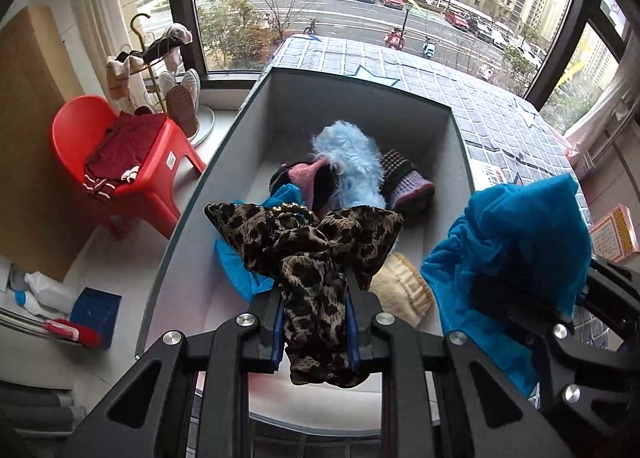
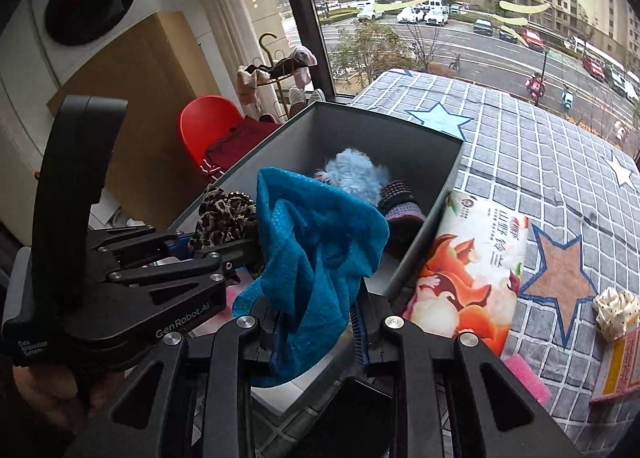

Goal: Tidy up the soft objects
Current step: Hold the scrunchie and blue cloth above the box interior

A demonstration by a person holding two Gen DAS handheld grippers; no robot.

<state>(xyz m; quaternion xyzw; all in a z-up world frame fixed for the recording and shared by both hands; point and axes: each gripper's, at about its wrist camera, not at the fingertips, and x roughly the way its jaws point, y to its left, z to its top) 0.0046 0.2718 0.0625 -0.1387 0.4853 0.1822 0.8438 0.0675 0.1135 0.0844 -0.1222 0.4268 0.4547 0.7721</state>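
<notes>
Both hands are working over the grey storage box [image 1: 256,106], which is sitting on the checked, star-printed cloth [image 2: 540,162] by the window.

Left gripper [image 1: 316,322]: jaws are clamping a leopard-print fabric piece [image 1: 308,242]. The cloth is bunching up between the pads and fanning out ahead of the fingertips, with a tail hanging below them. In the left wrist view it is hanging directly above the box interior, near the box's near end.

Right gripper [image 2: 316,322]: jaws are pinching a blue mesh cloth [image 2: 316,226], which is draping over the fingers and rising in a peak above them. In the right wrist view it is hanging over the box's near corner, partly above the rim rather than fully inside.

Already lying in the box: a pale blue fluffy item [image 1: 352,162], a pink knit piece [image 1: 304,174], a dark-and-purple knit item [image 1: 404,182], a cream ribbed item [image 1: 404,286], and more blue fabric under the leopard piece.

Key relation: the box's long axis is running away from both grippers toward the window, and both are pointing steeply down into it. The left load appears nearer to open space inside the box; a release there would likely land inside. The right load probably needs carrying further in past the rim first, or it may snag on the edge.

Beside the box on the right, a printed snack bag [image 2: 472,270] is lying against the outer wall.
</notes>
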